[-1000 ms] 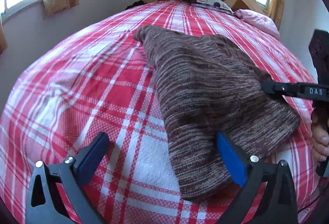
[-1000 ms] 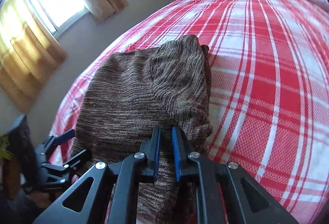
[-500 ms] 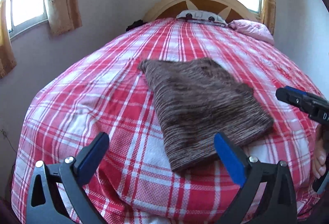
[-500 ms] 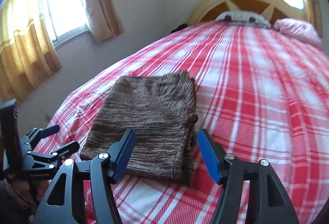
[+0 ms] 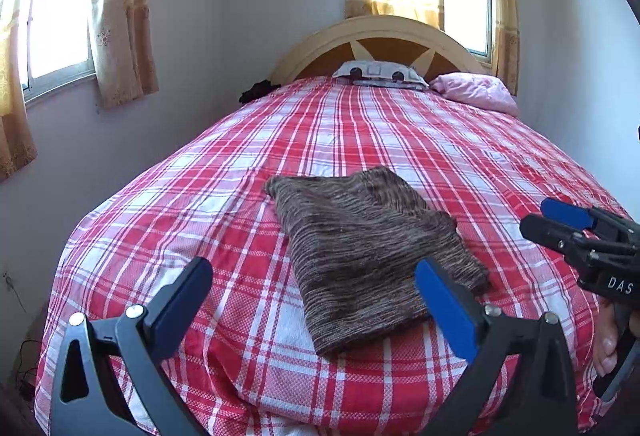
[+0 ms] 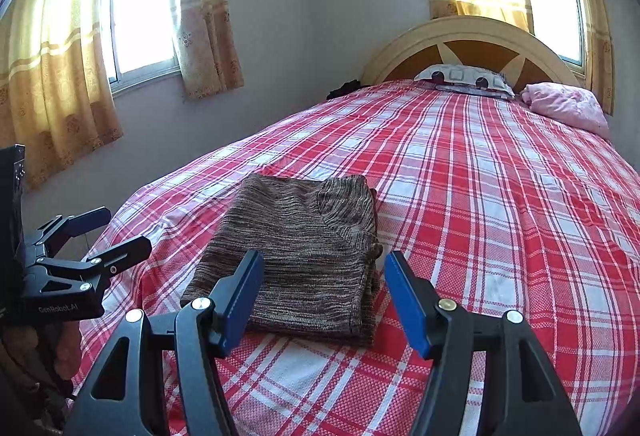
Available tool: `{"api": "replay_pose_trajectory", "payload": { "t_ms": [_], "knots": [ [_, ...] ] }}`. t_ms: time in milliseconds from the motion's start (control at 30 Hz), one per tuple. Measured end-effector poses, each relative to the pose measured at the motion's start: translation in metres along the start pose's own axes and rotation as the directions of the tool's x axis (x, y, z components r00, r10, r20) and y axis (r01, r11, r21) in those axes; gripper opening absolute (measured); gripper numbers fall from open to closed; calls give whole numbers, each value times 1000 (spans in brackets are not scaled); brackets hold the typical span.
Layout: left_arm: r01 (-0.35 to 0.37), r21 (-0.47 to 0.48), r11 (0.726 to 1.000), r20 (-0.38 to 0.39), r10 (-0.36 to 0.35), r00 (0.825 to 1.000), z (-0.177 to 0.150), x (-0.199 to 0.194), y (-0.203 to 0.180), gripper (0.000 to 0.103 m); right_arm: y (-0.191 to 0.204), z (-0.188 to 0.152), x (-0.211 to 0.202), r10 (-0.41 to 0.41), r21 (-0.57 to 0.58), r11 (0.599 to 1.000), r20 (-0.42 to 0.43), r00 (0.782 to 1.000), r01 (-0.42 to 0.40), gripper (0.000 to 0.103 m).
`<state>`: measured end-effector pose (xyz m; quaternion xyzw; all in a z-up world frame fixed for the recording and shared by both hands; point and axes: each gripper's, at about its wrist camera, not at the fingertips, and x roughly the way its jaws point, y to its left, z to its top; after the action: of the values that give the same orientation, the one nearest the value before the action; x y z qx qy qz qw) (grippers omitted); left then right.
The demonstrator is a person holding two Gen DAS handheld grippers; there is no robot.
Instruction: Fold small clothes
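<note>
A brown striped knit garment (image 5: 368, 248) lies folded flat on the red plaid bedspread (image 5: 224, 220), near the foot of the bed. It also shows in the right wrist view (image 6: 304, 252). My left gripper (image 5: 312, 300) is open and empty, held above and short of the garment's near edge. My right gripper (image 6: 324, 296) is open and empty, also raised in front of the garment. The right gripper shows from the side in the left wrist view (image 5: 560, 224), and the left gripper shows at the left of the right wrist view (image 6: 100, 232). Neither touches the cloth.
A patterned pillow (image 5: 378, 72) and a pink bundle (image 5: 476, 92) lie at the wooden headboard (image 5: 380, 36). Curtained windows (image 6: 136, 8) line the walls. The bed's left edge drops to the wall side (image 5: 64, 244).
My right gripper opened and let go of the garment. Both grippers pulled back and up from the bed, so the folded garment now looks smaller and farther away.
</note>
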<state>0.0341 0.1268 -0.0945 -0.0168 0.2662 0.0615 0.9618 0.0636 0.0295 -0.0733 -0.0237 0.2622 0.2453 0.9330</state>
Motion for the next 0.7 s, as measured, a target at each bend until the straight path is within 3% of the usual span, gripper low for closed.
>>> {"api": "replay_pose_trajectory", "payload": {
  "t_ms": [700],
  "knots": [
    [12, -18, 1000, 26, -12, 1000, 3, -13, 0, 103, -3, -1, -18, -27, 35, 999, 17, 999, 27, 64]
  ]
}}
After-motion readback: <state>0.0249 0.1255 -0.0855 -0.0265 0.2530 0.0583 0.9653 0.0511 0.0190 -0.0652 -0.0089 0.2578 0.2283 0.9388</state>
